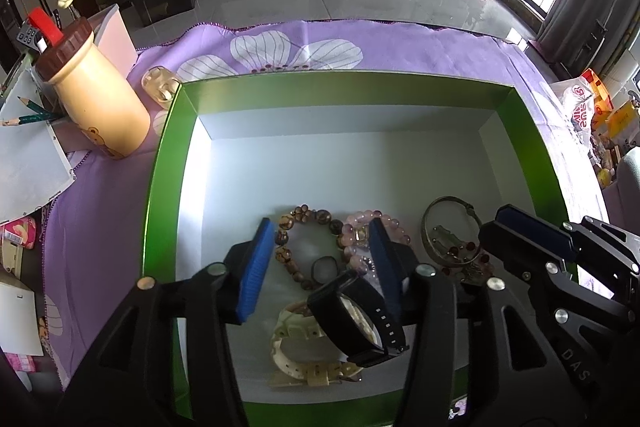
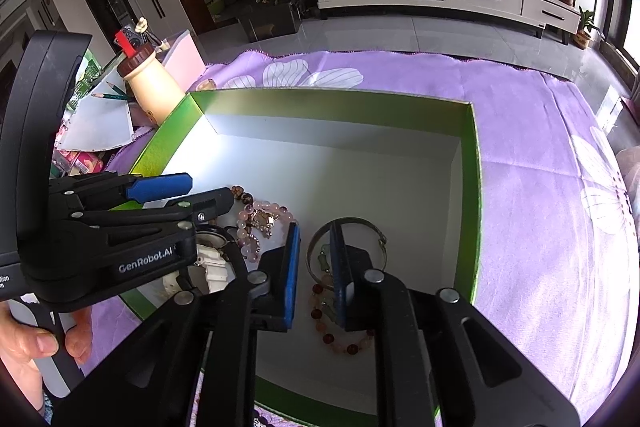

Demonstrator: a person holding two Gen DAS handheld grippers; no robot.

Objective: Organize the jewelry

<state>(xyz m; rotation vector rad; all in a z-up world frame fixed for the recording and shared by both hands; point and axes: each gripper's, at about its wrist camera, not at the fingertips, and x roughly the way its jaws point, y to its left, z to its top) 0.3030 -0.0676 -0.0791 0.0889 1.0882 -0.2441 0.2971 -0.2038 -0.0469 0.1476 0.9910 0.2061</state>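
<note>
Where the purple flowered cloth (image 1: 320, 39) covers the surface, a shallow green box (image 1: 348, 87) with glossy walls and a smooth white floor holds all the jewelry, bunched toward its near side. A brown wooden-bead bracelet (image 1: 294, 227) and a pink translucent bead bracelet (image 1: 376, 223) lie side by side; a cream plastic watch (image 1: 296, 355) sits nearer, with a black watch (image 1: 352, 323) lying tilted across it. To the right, a thin metal bangle (image 2: 352, 227) rings one end of a red-and-pink bead bracelet (image 2: 340, 339). The far half of the box floor is bare, and its four walls stand straight and low.

The left tongs (image 1: 320, 263) are spread about halfway, blue ribbed pads apart, hanging over the brown beads and the black watch; neither pad is seen pressing on anything. The right tongs (image 2: 314, 267) stand narrowly parted over the bangle and red beads, which show in the slim gap, with no clear pinch. A cream bottle (image 1: 96, 103) stands left of the box.
</note>
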